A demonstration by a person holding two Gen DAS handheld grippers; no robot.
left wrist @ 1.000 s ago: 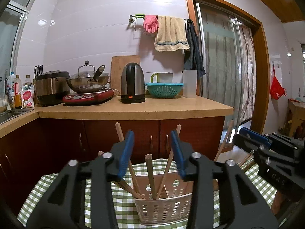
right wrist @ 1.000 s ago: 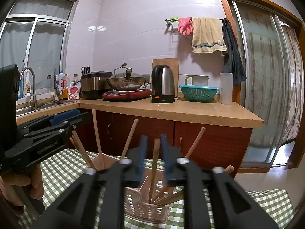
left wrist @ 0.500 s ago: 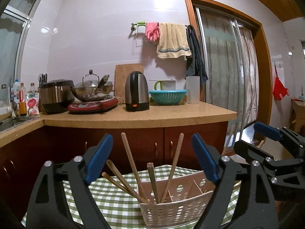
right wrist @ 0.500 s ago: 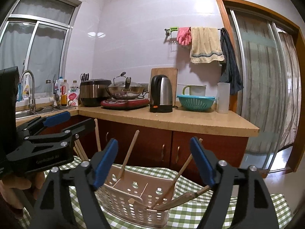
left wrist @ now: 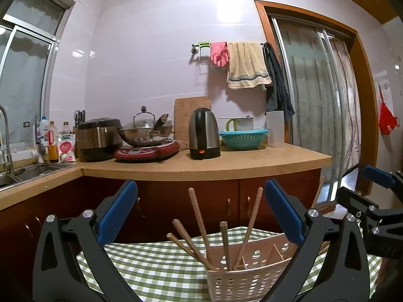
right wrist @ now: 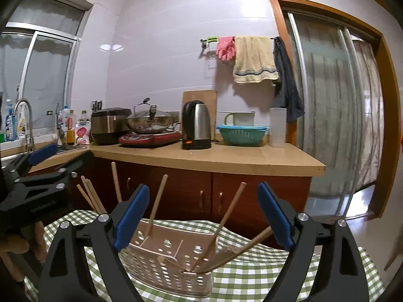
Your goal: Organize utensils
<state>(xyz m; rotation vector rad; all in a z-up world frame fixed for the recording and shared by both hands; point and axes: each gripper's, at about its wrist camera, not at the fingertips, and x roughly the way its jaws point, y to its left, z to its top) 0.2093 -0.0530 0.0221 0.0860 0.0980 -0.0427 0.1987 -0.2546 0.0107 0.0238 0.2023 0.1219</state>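
The chopsticks (left wrist: pixel 199 226) stand leaning in a perforated basket (left wrist: pixel 241 276) on the checked table (left wrist: pixel 151 264). The left gripper (left wrist: pixel 201 216) and right gripper (right wrist: pixel 202 216) are opening, fingers wide apart, pressing on nothing.

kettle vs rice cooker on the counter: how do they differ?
The kettle is tall and narrow; the rice cooker is squat and wide. The kettle stands just right of the red induction cooktop, in front of a cutting board; the rice cooker sits to its left, nearer the sink. Only the kettle shows an orange switch at its base. Both are black and steel, upright on the counter.
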